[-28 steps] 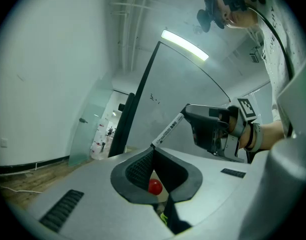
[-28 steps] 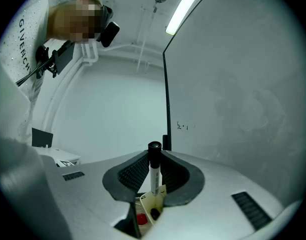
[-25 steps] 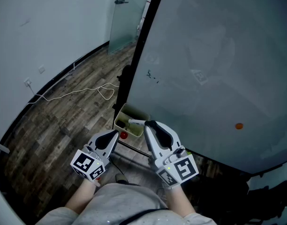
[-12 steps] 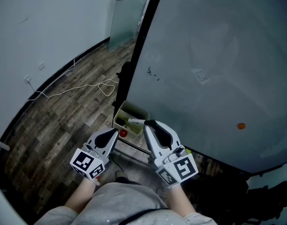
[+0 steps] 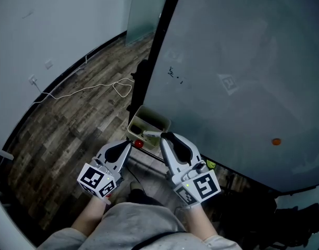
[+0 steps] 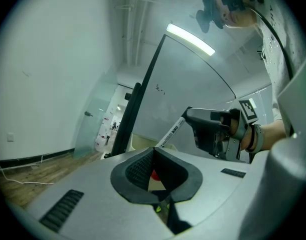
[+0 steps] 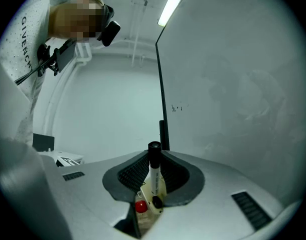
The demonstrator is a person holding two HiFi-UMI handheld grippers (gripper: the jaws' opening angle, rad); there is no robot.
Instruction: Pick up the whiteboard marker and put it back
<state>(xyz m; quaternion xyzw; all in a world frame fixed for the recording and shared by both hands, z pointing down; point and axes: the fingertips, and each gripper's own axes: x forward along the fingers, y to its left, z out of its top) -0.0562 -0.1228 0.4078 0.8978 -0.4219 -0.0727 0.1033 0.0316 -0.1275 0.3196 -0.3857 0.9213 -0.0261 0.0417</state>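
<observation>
Near the pale open box (image 5: 149, 124), the grey right gripper (image 5: 163, 137) pinched a white, black-capped whiteboard marker (image 7: 153, 175). The grey left gripper (image 5: 129, 145) had its jaws pressed together, empty.

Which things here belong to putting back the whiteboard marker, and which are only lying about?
Belong to the job: whiteboard marker, gripped in the right tongs; cream tray at the whiteboard's foot, likely its place.
Lying about: white cable on the floor; orange magnet on the board; left tongs, empty.
</observation>
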